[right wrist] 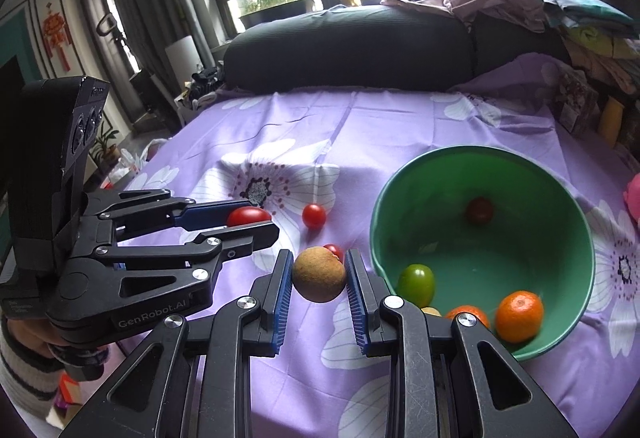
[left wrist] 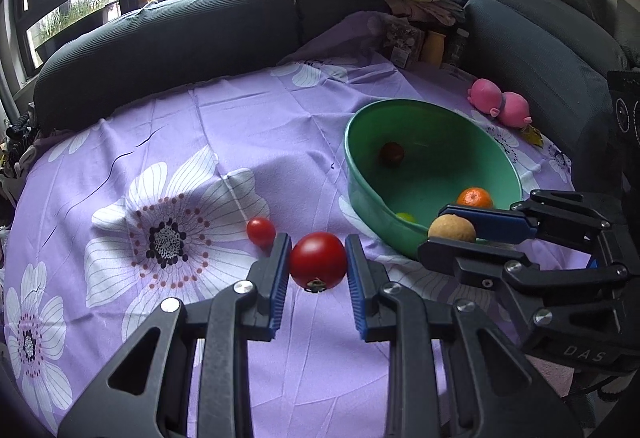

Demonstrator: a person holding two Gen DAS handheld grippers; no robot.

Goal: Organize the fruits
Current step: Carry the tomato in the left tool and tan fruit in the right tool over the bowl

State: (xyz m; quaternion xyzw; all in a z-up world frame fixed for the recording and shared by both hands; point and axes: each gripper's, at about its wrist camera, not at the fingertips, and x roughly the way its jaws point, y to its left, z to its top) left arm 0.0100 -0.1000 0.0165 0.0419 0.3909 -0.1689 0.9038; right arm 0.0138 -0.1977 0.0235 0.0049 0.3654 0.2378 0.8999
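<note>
A large red tomato (left wrist: pixel 318 261) is pinched between the blue pads of the left gripper (left wrist: pixel 318 266), clear of the purple flowered cloth (left wrist: pixel 200 126), with its stem end turned toward the camera. In the same way, a round brown fruit (right wrist: pixel 319 274) is clamped between the pads of the right gripper (right wrist: pixel 319 280). Both grippers are thus closed on fruit, and each is seen from the other's camera: the right one at 3 o'clock in the left wrist view, the left one at 9 o'clock in the right wrist view, where a striped sleeve (right wrist: pixel 16 362) is glimpsed beneath it.

A small cherry tomato (left wrist: pixel 261 231) is left on the cloth just at 10 o'clock from the held tomato. In the right wrist view a second small red tomato (right wrist: pixel 334 251) is partly hidden behind the brown fruit.

A green bowl (left wrist: pixel 496 154) is set on the cloth at 2 o'clock from the left gripper. Inside it, a dark red fruit (right wrist: pixel 479 210) is seen toward the far side, a green fruit (right wrist: pixel 416 280) at the near wall, and two oranges (right wrist: pixel 519 316) beside it; a yellowish fruit is mostly hidden by the right gripper's finger.

A pink plush toy (left wrist: pixel 500 104) is laid beyond the bowl at 1 o'clock. The cloth is bordered at 12 o'clock by a dark cushion (left wrist: pixel 160 46).
</note>
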